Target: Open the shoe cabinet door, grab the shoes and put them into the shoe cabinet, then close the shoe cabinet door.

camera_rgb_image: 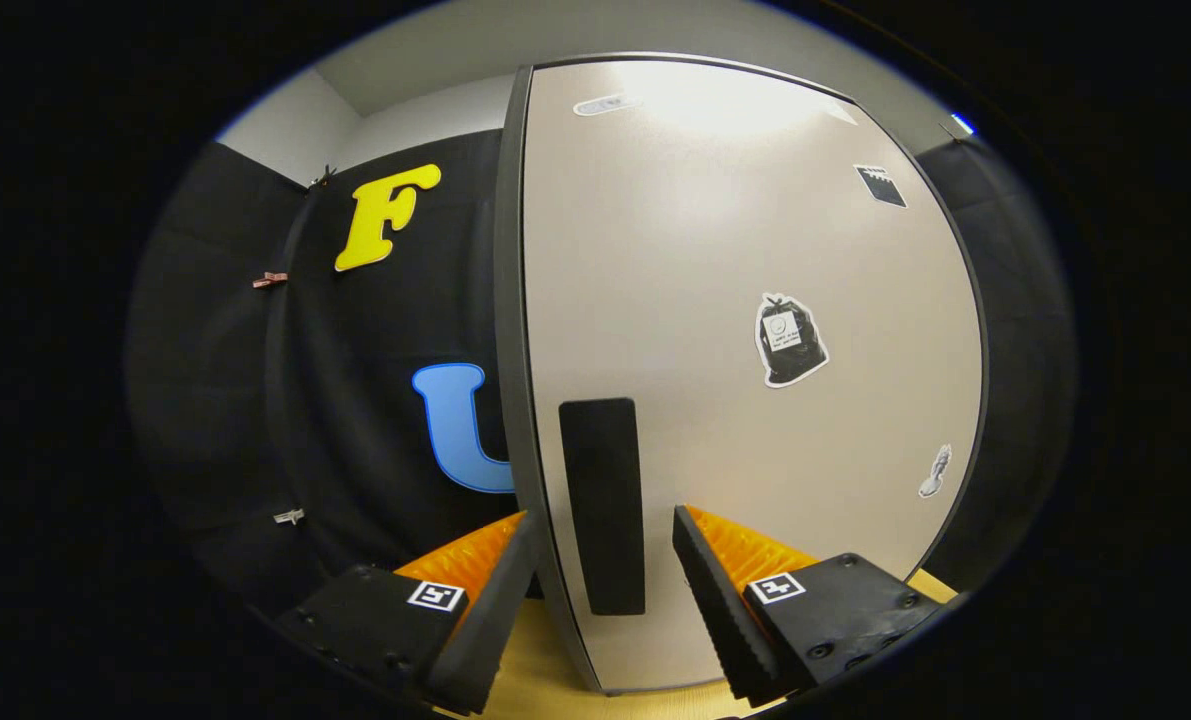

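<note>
Gripper [603, 528] fingers apart, ribbed black pads on orange wedges, straddling the matte black rectangular handle [603, 505], smooth beige door [735, 250] dead ahead with dark edge trim, glossy stickers [790, 340] beyond the right finger.

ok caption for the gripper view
Open fingers straddle the black handle at the closed cabinet door's edge.

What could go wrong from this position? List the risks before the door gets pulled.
1. The gripper is open, its jaws straddling both the black handle and the door's dark edge. Closing now might pinch the edge with the handle, giving a crooked hold.
2. The handle looks flat and smooth, so the pads could slip off during the pull.
3. The cabinet door stands very close ahead; swinging it open may knock it against the fingers.
</note>
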`<state>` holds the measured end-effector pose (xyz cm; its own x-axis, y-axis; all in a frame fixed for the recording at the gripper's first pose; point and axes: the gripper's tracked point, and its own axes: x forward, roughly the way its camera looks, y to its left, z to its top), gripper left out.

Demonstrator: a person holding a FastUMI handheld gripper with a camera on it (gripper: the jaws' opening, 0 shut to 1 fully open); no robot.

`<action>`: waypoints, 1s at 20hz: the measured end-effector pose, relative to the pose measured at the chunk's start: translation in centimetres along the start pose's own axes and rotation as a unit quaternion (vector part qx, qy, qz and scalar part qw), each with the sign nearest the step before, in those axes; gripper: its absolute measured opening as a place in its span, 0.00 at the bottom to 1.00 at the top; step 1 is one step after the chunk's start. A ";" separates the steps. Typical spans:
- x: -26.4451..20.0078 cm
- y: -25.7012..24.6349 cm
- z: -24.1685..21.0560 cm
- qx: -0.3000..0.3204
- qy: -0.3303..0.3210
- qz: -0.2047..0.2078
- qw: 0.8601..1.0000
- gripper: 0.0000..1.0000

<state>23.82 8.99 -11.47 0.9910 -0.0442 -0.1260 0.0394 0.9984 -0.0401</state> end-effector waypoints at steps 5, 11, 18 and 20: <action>0.7 -0.4 -0.2 -0.006 -0.001 -0.015 1.000 0.60; 0.5 -0.5 -0.4 -0.023 0.010 -0.019 1.000 0.35; -2.4 -0.5 -0.5 -0.010 0.015 -0.005 1.000 0.35; -3.9 -0.6 -0.5 -0.012 0.014 0.003 1.000 0.35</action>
<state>19.90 8.51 -11.47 0.9873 -0.0393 -0.1539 0.0300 0.9976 -0.0625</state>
